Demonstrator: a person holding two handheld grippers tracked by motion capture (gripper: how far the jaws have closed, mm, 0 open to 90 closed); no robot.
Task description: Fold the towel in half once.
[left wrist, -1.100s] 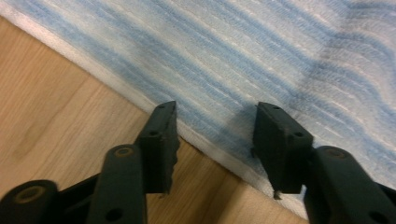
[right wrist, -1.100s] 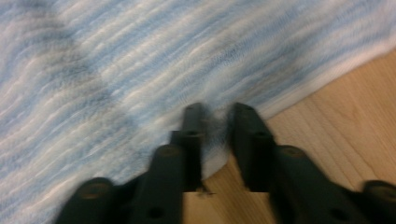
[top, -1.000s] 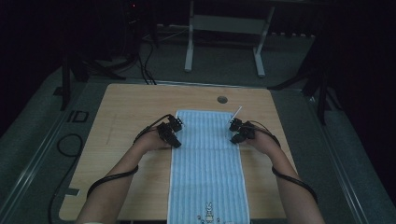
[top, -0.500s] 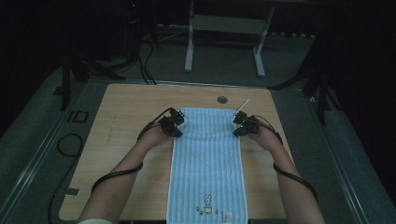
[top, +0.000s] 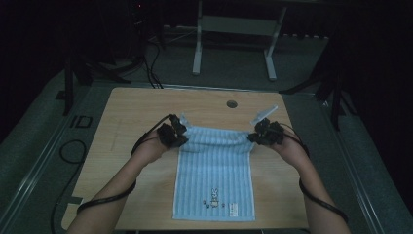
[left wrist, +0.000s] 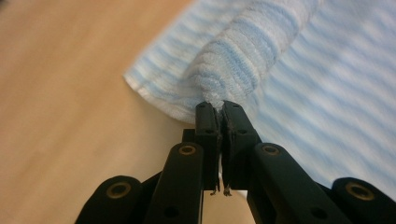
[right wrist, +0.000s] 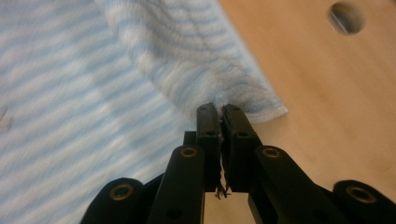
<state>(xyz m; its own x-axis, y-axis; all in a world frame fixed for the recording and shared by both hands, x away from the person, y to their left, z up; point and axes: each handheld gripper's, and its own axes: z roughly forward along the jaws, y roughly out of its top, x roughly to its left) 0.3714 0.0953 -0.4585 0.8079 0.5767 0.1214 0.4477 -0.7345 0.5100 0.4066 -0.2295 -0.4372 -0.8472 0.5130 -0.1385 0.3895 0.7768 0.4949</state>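
We have the left gripper and right gripper each clamped on a far corner of the blue-and-white striped terry towel, lifted above the light wooden table

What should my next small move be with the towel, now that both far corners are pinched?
Probably carry both corners toward you, to fold the towel in half. The left gripper and right gripper are each shut on a far corner, lifted off the table, while the near end with the bunny print lies flat. Keep both hands level.
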